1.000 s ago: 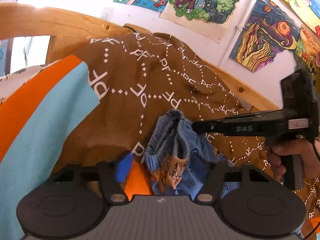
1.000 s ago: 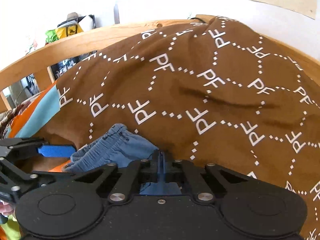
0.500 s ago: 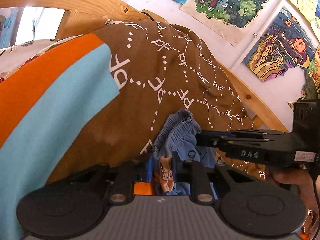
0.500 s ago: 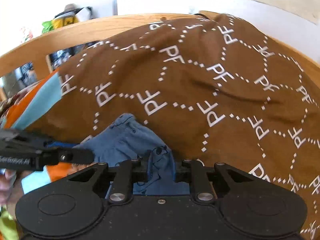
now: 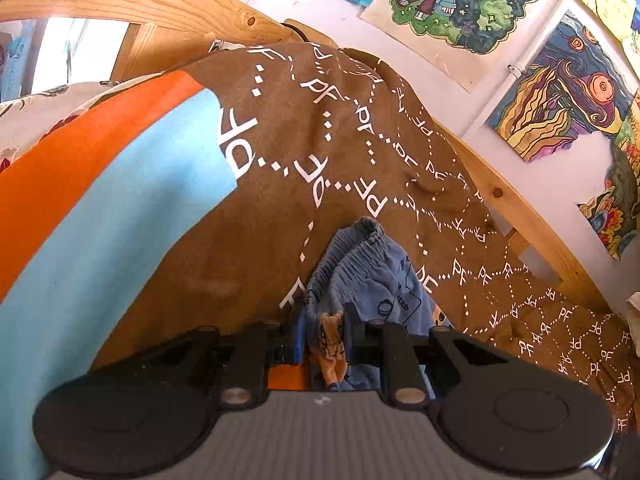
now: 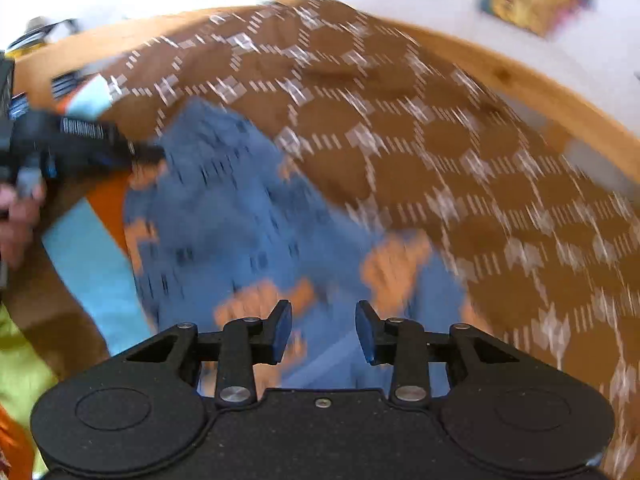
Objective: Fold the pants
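Small blue pants (image 5: 360, 264) with orange prints lie on a brown blanket (image 5: 260, 240). My left gripper (image 5: 322, 332) is shut on the bunched elastic waistband, with cloth pinched between its blue pads. In the blurred right wrist view the pants (image 6: 240, 208) stretch from my left gripper (image 6: 158, 156), at the far left, down toward my right gripper (image 6: 322, 330). The right jaws are opening and stand apart above the cloth, and the pads press on nothing. A hand (image 6: 16, 216) holds the left tool.
The brown blanket has a white "PF" pattern and an orange and light blue stripe (image 5: 100, 200). A wooden bed rail (image 5: 532, 220) runs behind it, below drawings on the wall (image 5: 560, 92). Yellow-green cloth (image 6: 20, 380) lies at the lower left of the right wrist view.
My left gripper closed on the waistband. My right gripper let go of the pants, opened, and swept away along them, leaving the left wrist view.
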`<state>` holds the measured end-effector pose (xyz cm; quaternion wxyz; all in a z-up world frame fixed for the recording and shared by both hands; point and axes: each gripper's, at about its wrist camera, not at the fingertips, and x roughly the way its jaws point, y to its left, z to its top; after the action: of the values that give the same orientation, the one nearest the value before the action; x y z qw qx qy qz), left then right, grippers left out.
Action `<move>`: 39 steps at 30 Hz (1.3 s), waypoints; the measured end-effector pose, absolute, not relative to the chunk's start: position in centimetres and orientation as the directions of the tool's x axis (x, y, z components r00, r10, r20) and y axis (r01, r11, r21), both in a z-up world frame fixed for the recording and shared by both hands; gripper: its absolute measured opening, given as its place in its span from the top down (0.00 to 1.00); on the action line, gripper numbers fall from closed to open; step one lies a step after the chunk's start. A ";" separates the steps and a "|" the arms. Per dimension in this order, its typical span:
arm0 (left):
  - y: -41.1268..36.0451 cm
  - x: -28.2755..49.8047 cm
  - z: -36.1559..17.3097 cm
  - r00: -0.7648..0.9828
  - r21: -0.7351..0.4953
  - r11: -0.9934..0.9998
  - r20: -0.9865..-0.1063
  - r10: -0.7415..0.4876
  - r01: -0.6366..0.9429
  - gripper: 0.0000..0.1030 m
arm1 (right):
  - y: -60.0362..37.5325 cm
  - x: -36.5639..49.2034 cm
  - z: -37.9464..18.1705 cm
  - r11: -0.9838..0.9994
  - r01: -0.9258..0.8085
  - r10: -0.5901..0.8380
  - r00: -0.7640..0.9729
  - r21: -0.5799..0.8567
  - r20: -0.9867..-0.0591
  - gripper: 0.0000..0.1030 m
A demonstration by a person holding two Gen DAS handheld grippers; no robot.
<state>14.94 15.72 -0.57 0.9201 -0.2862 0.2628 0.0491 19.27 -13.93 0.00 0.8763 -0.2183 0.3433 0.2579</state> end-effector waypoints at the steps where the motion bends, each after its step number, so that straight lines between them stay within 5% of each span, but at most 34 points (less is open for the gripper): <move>1: 15.7 14.9 -0.5 0.857 -0.499 0.833 -0.512 -0.058 -0.241 0.80 | -14.4 18.7 -0.8 0.781 -0.592 0.297 0.633 -0.199 -0.715 0.63; 8: 15.1 14.3 -0.1 0.864 -0.484 0.846 -0.500 -0.059 -0.222 0.81 | -14.1 16.1 -4.9 0.777 -0.568 0.255 0.677 -0.270 -0.690 0.63; 13: 14.5 13.4 1.5 0.885 -0.498 0.852 -0.456 -0.099 -0.161 0.82 | -15.2 15.4 -2.8 0.793 -0.566 0.319 0.700 -0.224 -0.639 0.44; 29: -0.4 11.8 10.6 0.875 -0.165 0.933 -0.327 -0.358 0.320 0.82 | -24.6 11.6 1.0 0.864 -0.445 0.281 0.814 -0.235 -0.509 0.27; 39: -12.1 11.4 6.0 0.703 -0.116 0.817 -0.451 -0.550 0.565 0.81 | -32.7 9.9 2.2 0.951 -0.234 0.112 0.869 -0.201 -0.482 0.22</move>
<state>11.38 -12.07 6.03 0.9226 0.0154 0.2396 -0.3020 9.90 -32.68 2.25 0.9582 -0.1273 0.2397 0.0902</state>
